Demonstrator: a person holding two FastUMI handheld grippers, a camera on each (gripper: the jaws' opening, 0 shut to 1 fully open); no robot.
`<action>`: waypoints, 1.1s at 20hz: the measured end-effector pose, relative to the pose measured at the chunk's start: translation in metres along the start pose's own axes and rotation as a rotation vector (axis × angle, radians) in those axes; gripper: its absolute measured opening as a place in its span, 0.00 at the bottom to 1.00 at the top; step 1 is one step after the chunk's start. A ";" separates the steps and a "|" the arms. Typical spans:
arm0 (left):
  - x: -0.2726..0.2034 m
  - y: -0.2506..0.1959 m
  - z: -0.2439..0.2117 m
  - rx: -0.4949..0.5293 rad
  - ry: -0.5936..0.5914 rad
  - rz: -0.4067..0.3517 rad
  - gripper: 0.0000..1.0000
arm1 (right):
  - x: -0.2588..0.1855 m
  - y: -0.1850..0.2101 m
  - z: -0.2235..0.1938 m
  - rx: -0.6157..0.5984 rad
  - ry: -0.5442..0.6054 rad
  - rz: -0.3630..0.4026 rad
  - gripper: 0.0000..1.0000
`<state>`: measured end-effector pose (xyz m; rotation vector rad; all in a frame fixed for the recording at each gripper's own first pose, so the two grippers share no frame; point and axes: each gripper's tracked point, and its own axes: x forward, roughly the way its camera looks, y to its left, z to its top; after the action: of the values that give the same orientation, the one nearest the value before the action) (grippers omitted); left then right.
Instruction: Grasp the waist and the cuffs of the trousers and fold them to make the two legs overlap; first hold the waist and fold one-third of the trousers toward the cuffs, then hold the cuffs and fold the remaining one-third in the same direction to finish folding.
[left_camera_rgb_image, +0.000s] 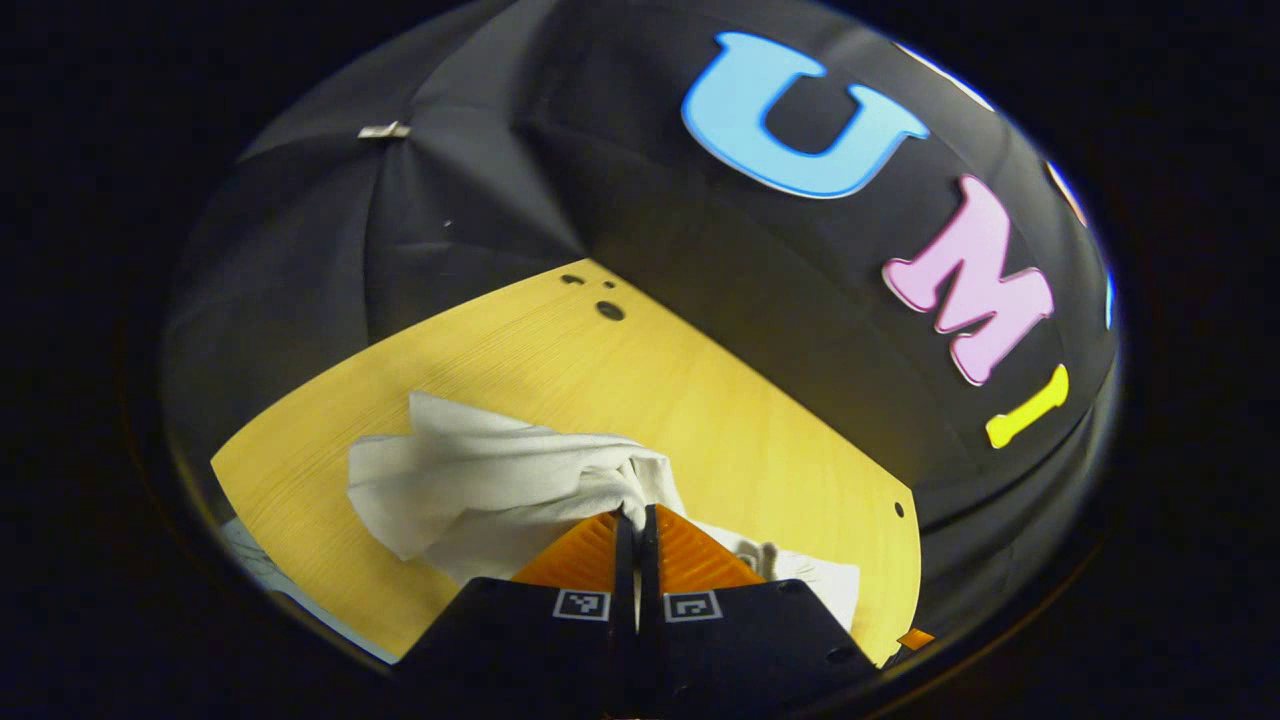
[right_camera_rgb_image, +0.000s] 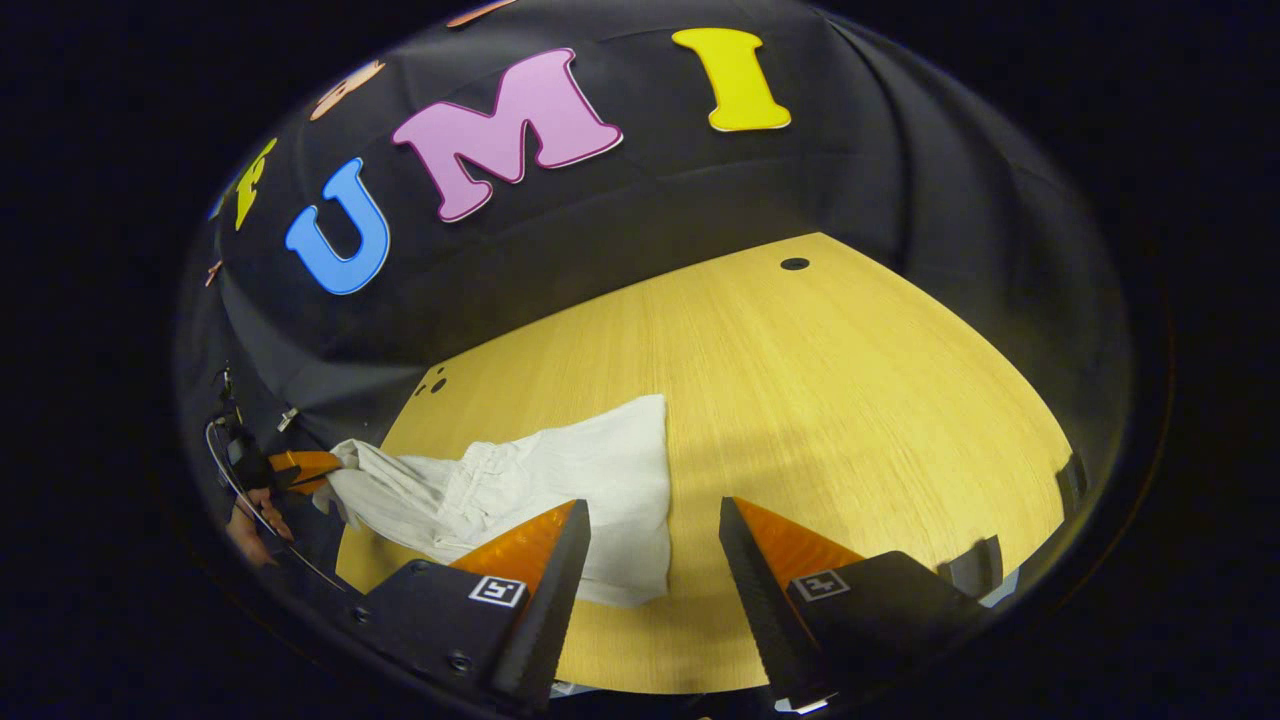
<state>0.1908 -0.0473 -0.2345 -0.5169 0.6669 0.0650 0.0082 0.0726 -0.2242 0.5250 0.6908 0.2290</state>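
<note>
No readable text, square coded markers on each claw's fingers

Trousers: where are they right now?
The trousers lie bunched on the wooden table, left of centre in the right gripper view. The left gripper pinches one end; the right gripper hangs open beside the other.

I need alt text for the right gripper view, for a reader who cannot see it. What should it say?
The right gripper hangs open over a wooden table, its fingers apart beside the near edge of crumpled white trousers. At far left, the left gripper, held by a hand, grips the other end of the trousers.
</note>
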 end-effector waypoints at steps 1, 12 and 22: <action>-0.002 -0.020 0.004 0.043 -0.015 -0.028 0.05 | -0.005 -0.008 0.002 0.002 -0.006 -0.006 0.81; 0.002 -0.182 -0.071 0.431 0.040 -0.226 0.05 | -0.046 -0.089 0.017 0.070 -0.068 -0.105 0.81; 0.013 -0.206 -0.141 0.579 0.115 -0.238 0.05 | -0.069 -0.134 0.011 0.125 -0.064 -0.146 0.81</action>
<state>0.1655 -0.2957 -0.2465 -0.0374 0.6954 -0.3756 -0.0325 -0.0709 -0.2501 0.5955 0.6803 0.0319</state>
